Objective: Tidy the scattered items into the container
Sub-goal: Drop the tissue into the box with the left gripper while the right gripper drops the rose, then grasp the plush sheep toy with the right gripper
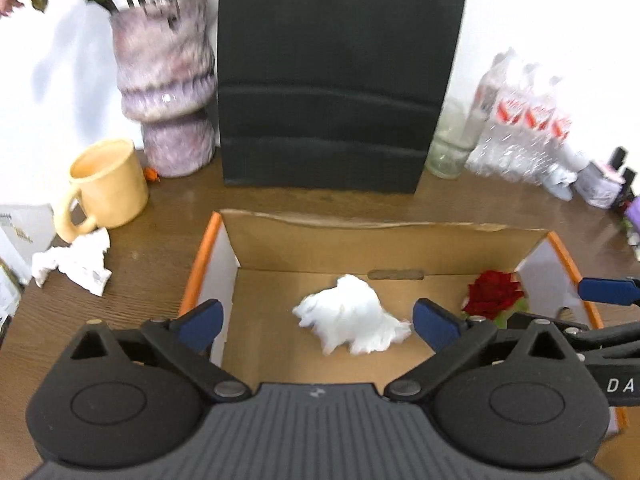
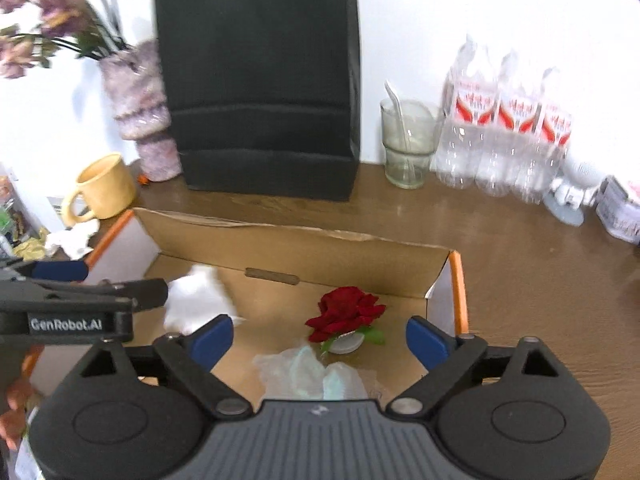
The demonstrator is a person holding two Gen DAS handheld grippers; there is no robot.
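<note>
Both the left gripper (image 1: 318, 322) and right gripper (image 2: 320, 338) gape empty over the box (image 1: 360, 240) holding white tissue (image 1: 350, 320) and rose (image 2: 346, 312).

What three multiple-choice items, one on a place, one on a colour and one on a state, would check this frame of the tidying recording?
1. Where does the red rose lie?
A. inside the cardboard box
B. on the table beside the mug
C. in the vase

2. What colour is the mug?
A. blue
B. pale yellow
C. green

3. How do the jaws of the left hand-held gripper stand?
A. clamped on the white tissue
B. clamped on the rose
C. open, holding nothing

Answers:
1. A, the rose rests on the box floor near its right wall.
2. B, the mug left of the box is pale yellow.
3. C, the blue pads stand wide apart, with the white tissue lying loose in the box beyond them.
</note>
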